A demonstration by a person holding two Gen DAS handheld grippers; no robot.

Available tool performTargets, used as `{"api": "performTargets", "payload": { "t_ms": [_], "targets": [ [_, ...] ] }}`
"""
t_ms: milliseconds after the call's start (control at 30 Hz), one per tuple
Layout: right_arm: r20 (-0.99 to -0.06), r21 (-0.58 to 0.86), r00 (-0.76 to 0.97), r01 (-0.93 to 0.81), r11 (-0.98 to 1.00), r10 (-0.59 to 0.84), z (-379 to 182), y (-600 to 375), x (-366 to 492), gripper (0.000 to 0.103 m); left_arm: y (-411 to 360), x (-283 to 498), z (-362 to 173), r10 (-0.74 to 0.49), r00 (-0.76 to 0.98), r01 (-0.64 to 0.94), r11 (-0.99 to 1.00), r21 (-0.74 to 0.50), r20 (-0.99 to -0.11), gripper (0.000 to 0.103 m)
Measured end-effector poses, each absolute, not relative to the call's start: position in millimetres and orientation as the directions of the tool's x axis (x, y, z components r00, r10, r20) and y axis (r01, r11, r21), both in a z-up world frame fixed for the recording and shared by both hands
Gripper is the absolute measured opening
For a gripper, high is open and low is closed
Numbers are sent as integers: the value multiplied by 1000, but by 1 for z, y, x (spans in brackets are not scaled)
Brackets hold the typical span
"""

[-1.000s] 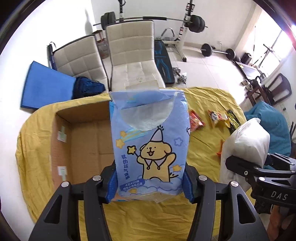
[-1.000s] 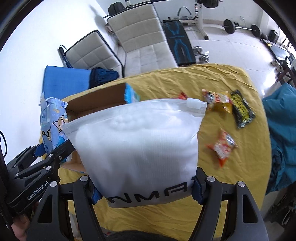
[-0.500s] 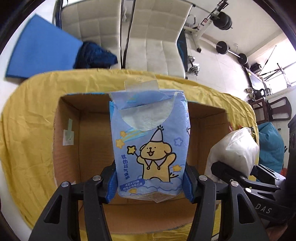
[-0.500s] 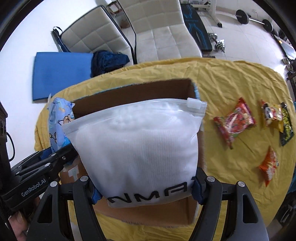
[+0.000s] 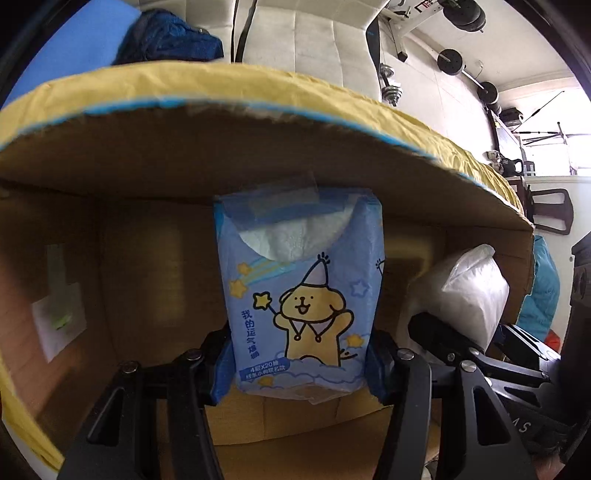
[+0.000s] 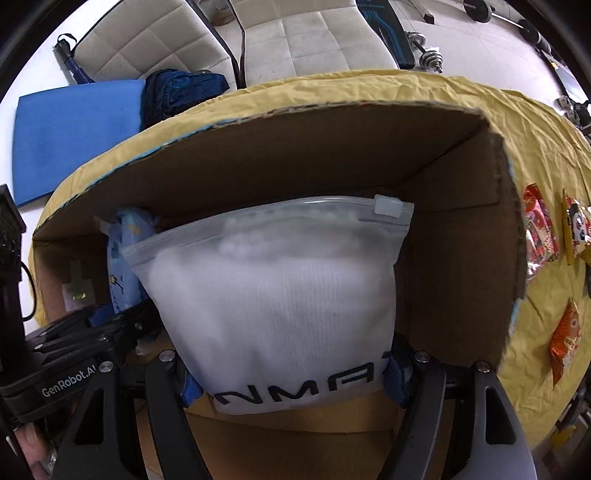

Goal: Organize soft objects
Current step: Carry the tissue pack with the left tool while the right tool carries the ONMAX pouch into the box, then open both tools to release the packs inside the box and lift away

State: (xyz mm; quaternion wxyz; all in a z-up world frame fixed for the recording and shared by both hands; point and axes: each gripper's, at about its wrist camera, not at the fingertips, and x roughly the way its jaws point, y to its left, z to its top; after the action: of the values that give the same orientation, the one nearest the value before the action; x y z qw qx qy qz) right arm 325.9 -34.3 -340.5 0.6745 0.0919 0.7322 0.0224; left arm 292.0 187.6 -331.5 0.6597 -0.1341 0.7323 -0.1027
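My left gripper (image 5: 299, 365) is shut on a blue tissue pack (image 5: 301, 295) with a yellow cartoon dog, held upright inside the cardboard box (image 5: 258, 155). My right gripper (image 6: 291, 373) is shut on a white zip bag (image 6: 273, 299) of soft white material, also held down inside the box (image 6: 332, 147). The bag shows at the right of the left wrist view (image 5: 476, 291). The tissue pack shows at the left of the right wrist view (image 6: 123, 258), beside the bag.
The box stands on a yellow tablecloth (image 6: 480, 99). Snack packets (image 6: 539, 236) lie on the cloth right of the box. White chairs (image 6: 314, 33), a blue mat (image 6: 74, 129) and gym weights (image 5: 454, 62) stand beyond the table.
Both grippers have moved left over the box and dropped down into it with the tissue pack and the zip bag. The box walls now rise around both.
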Motion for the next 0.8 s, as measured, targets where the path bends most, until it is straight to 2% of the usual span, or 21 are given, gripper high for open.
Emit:
{"api": "performTargets", "payload": {
  "t_ms": [133,267,600,700,733,800],
  "targets": [
    [-978,182,-86,116,976,193,-353,-35,327,78,196,291,-349,-363,-127,-88,931,-354,-923,54],
    [-970,205,-106,115,972,217,-364,-37,324,81,193,297,-351,-334,-127,-56,942,-330,-934,54],
    [-977,185,-102,21,983,186,-355,-33,313,87,174,301,-347,-314,-164,26,946,-322,-935,56],
    [-981,179,-74,13,984,179,-342,-34,311,94,175,302,-342,-351,-164,-5,935,-355,-922,57],
    [-983,168,-71,9,986,169,-340,-33,309,102,175,302,-341,-359,-166,-4,932,-363,-919,58],
    [-990,121,-69,-4,993,120,-333,-35,309,103,172,301,-338,-375,-176,7,924,-382,-910,60]
  ]
}}
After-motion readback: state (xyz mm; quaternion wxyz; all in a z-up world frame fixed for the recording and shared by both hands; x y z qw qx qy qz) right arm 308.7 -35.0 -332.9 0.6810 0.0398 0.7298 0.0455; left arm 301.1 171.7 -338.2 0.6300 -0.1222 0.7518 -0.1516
